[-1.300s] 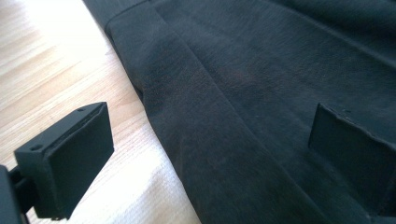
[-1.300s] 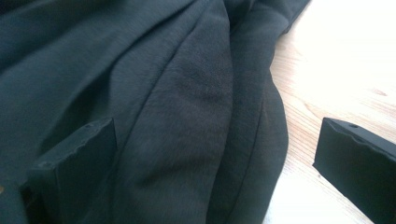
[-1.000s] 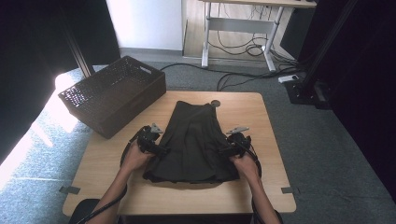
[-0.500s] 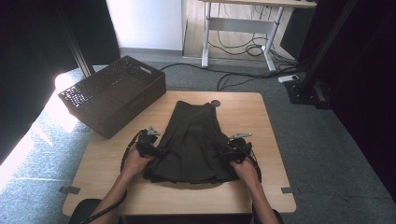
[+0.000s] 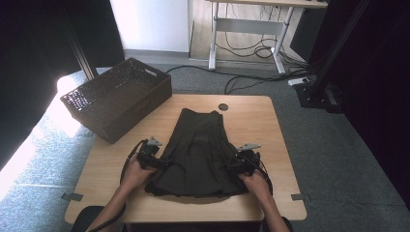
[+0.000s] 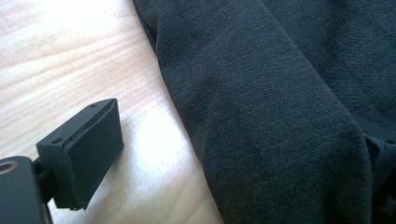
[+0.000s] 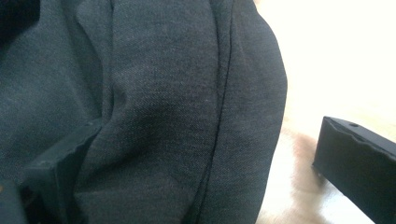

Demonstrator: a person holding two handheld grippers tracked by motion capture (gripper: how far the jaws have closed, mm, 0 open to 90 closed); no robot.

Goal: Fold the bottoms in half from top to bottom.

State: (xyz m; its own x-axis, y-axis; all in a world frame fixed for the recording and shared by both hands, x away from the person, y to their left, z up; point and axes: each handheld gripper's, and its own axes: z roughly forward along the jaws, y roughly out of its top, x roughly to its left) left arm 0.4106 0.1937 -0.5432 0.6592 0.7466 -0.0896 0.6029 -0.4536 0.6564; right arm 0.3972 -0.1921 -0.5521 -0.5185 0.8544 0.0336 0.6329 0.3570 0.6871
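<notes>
A dark grey skirt (image 5: 198, 150) lies flat on the wooden table (image 5: 261, 125), waist far and hem near. My left gripper (image 5: 158, 163) is at the skirt's left edge near the hem. Its jaws have just been closing a little but stand open, one finger (image 6: 84, 158) on bare wood and the skirt's folded edge (image 6: 280, 93) between them. My right gripper (image 5: 235, 166) is at the right edge, also open. One of its fingers (image 7: 359, 163) is over the wood, the other against the cloth (image 7: 163, 93), and the skirt's edge lies between them.
A dark woven basket (image 5: 116, 96) rests on the table's far left corner, overhanging it. A small black round cap (image 5: 223, 107) is set in the tabletop beyond the waist. Bare wood runs on both sides of the skirt. Cables (image 5: 256, 79) and desk legs are on the floor behind.
Both hands have slid a little toward the table's near edge along the skirt's sides and sunk slightly. The skirt lies much as before.
</notes>
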